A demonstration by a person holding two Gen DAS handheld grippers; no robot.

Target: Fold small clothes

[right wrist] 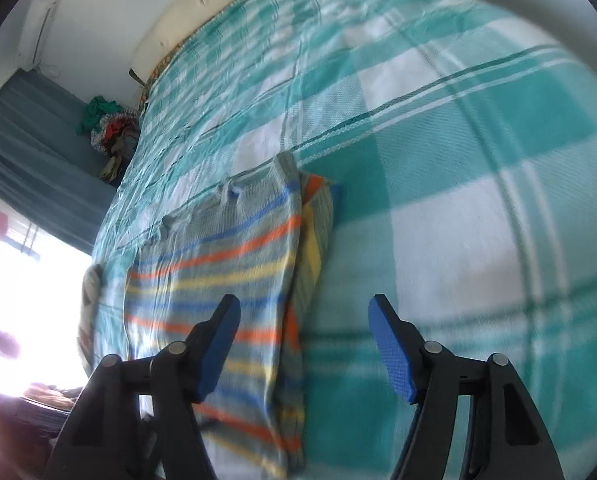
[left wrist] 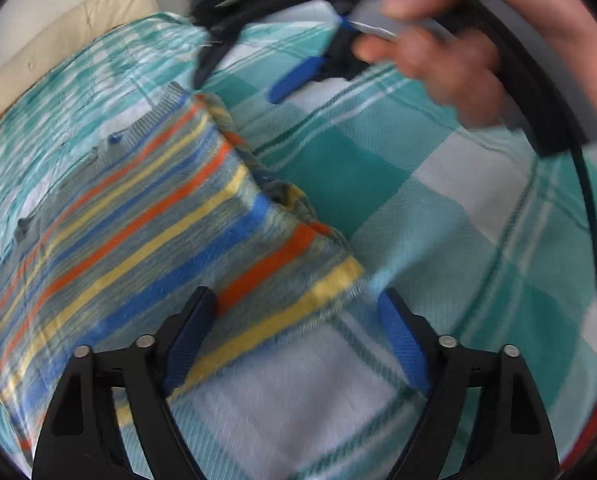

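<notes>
Hand-held gripper (right wrist: pixel 304 346) gapes over striped shirt (right wrist: pixel 226 280), collar pointing away.

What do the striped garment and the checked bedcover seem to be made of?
Striped garment: apparently a soft knit, matte, with a ribbed-looking grey collar; blur leaves the fibre open. Checked bedcover: woven cloth, probably cotton, matte, with a visible diagonal weave.

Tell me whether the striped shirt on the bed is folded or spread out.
Partly folded. The striped shirt has one side turned over, a doubled layer showing along its right edge; the rest lies flat on the checked bedspread.
</notes>
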